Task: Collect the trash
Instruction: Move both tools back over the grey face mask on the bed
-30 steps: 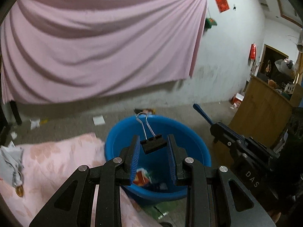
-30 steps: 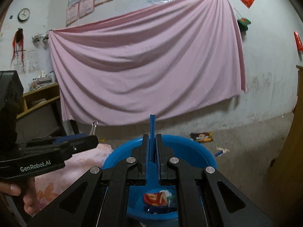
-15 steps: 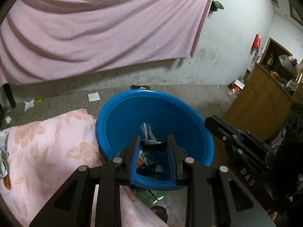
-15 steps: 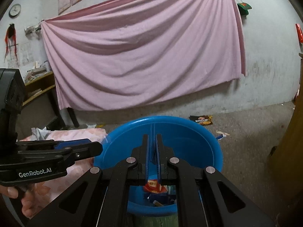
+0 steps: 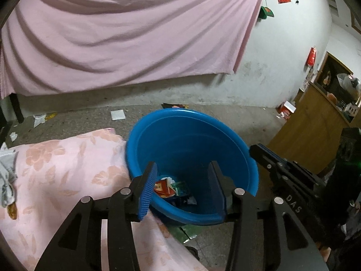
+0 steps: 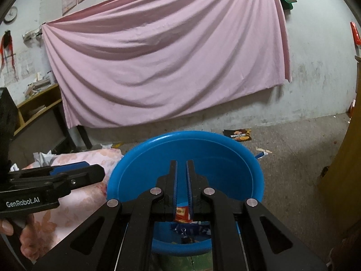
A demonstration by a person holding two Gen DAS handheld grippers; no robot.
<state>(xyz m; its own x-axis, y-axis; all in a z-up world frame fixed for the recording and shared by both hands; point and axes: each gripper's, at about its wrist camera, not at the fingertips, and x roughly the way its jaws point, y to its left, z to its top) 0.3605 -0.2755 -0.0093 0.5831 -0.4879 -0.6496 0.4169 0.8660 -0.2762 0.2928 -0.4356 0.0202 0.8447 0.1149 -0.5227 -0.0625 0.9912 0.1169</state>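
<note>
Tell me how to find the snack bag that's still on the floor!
Start at the big pink sheet on the wall, then look down to the blue basin. Just behind its right rim lies a dark snack bag, flat on the floor, black with orange pictures.

Right gripper (image 6: 181,180) (jaws nearly closed) over blue basin (image 6: 252,169)

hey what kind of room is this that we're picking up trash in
Probably a lived-in room of a modest home: a pink sheet draped over a stained white wall, a wooden shelf stacked with papers, and wrappers littering the bare concrete floor around a blue basin.
</note>
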